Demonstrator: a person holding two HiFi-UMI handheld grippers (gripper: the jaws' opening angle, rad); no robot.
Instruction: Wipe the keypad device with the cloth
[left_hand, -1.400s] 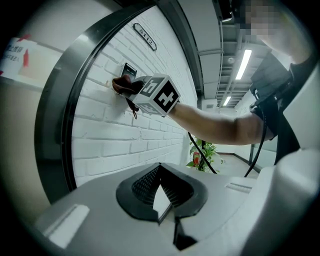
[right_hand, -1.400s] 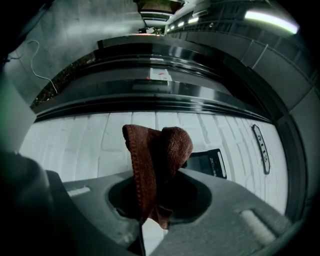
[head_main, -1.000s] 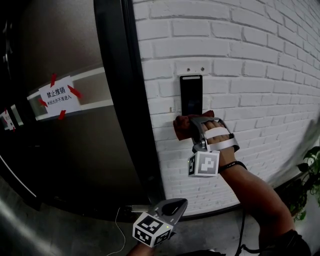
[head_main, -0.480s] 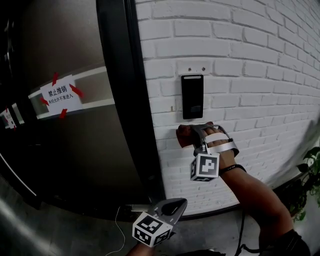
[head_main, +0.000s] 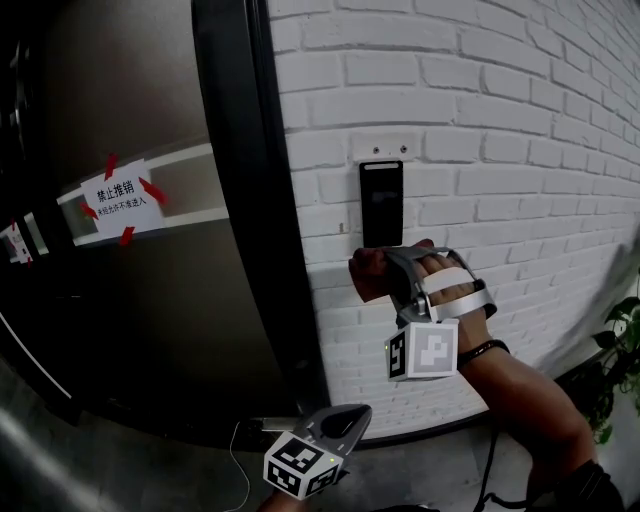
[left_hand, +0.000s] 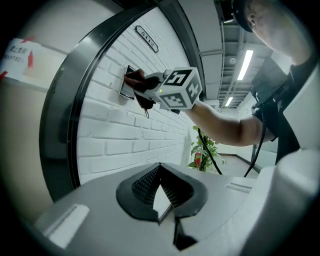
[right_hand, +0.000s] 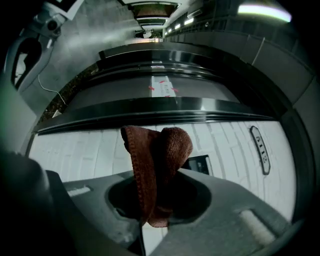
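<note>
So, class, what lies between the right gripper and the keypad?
The cloth. It is clamped in the right gripper and bunches up in front of the keypad on the brick wall. The right gripper view shows this best.

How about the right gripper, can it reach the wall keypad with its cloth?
Probably yes. The right gripper holds the cloth just below the keypad, with only bare brick between them.
</note>
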